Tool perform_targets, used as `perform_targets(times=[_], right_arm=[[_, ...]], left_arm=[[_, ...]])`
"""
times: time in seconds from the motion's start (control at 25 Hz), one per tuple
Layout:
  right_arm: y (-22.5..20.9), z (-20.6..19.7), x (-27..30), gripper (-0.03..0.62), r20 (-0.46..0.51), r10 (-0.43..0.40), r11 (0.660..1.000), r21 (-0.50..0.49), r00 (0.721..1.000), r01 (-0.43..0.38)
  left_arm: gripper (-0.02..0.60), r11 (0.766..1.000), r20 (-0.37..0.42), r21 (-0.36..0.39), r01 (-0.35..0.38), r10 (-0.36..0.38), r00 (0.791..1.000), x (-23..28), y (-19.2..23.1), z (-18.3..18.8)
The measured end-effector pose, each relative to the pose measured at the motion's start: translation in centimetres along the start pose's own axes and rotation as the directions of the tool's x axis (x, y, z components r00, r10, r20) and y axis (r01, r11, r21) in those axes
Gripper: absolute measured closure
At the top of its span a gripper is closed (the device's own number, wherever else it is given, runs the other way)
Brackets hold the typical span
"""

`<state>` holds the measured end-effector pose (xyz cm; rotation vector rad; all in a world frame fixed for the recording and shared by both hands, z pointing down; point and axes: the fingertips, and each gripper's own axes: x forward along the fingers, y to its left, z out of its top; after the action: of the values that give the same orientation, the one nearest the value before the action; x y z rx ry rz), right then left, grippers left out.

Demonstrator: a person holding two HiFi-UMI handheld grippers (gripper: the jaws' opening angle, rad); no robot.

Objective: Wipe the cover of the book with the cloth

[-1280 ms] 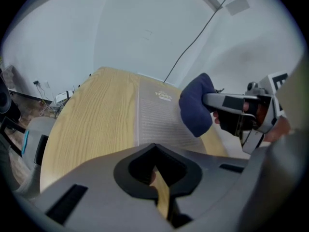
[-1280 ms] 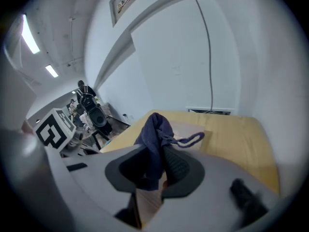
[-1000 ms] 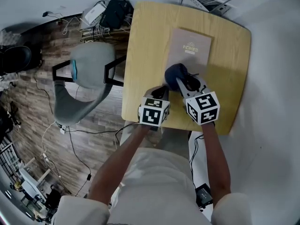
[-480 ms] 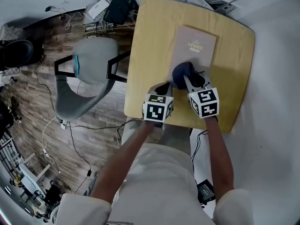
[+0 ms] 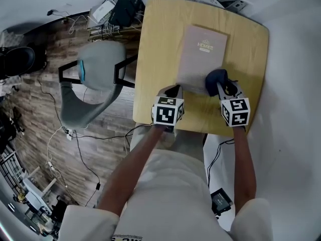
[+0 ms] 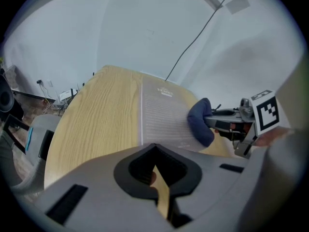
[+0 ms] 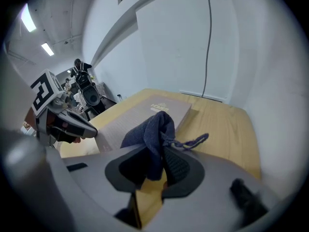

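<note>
We are in the wiping step. Our right hand-held gripper (image 5: 223, 90) has its jaws closed on the dark blue cloth (image 5: 214, 79), which bunches out in front of its tips. The cloth lies at the near right edge of the book (image 5: 202, 54), partly on the beige cover and partly over the wooden surface (image 5: 155, 44). We cannot tell if it presses down or only touches. The book lies flat, just ahead and to the left of this gripper.

Our left hand-held gripper (image 5: 172, 91) has its jaws together with nothing between them. Its tips sit at the near left corner of the book, as if to steady it.

We judge that the stroke is at the cover's edge. The next move calls for carrying the cloth to the left and forward, over the part near the title, with light pressure.
</note>
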<state>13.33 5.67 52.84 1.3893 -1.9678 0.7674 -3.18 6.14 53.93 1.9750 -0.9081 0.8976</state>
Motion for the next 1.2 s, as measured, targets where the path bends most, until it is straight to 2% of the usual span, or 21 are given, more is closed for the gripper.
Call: perform_targets(times=[0.12,0.24,0.36,0.44,0.56,0.68,0.8,1.04,1.2], right_arm=[[-1.4,-1.1,-0.9,0.505,-0.030,-0.059,0.998,0.012,0.998,0.059],[-2.4,-1.9,-1.9,0.505,-0.075,-0.147,0.989,-0.017,0.986,0.147],[-1.8,-1.0,-3.3,0.505,-0.054,-0.184,0.982,-0.052,0.981,0.181],[-0.2,0.4,-3.9,0.505,-0.016,-0.144,0.988,-0.051,0.989,0.143],[2.9,2.4,-3.9,0.505,0.047,-0.035,0.999,-0.014,0.998,0.036],[6.6,4.0,-3.2,0.505,0.099,0.079,0.996,0.030,0.992,-0.082],[10.0,5.2,-1.1,0.506,0.120,0.159,0.987,0.011,0.980,-0.162],[12.5,3.4,3.8,0.505,0.048,0.223,0.973,0.056,0.974,-0.225],[11.1,2.5,3.3,0.505,0.033,0.197,0.978,0.063,0.980,-0.199]], left_arm=[[0.575,1.000,-0.009,-0.006,0.010,-0.010,1.000,0.1,0.0,-0.1],[0.575,1.000,-0.021,0.007,0.028,-0.028,0.999,0.2,0.0,-0.1],[0.575,1.000,-0.023,0.015,0.023,-0.023,0.999,-0.3,0.1,0.0],[0.575,1.000,0.006,0.025,0.018,-0.018,1.000,-1.3,0.1,0.5],[0.575,0.999,0.042,0.045,0.022,-0.024,0.999,-3.4,-0.1,0.9],[0.575,0.997,0.058,0.071,0.013,-0.017,0.998,-5.6,-0.3,0.6],[0.575,0.998,0.058,0.066,-0.006,0.002,0.998,-6.9,-0.4,0.0],[0.575,0.997,0.062,0.074,-0.013,0.008,0.998,-8.5,-1.4,-0.8],[0.575,0.996,0.058,0.089,-0.001,-0.004,0.998,-9.3,-2.5,-1.4]])
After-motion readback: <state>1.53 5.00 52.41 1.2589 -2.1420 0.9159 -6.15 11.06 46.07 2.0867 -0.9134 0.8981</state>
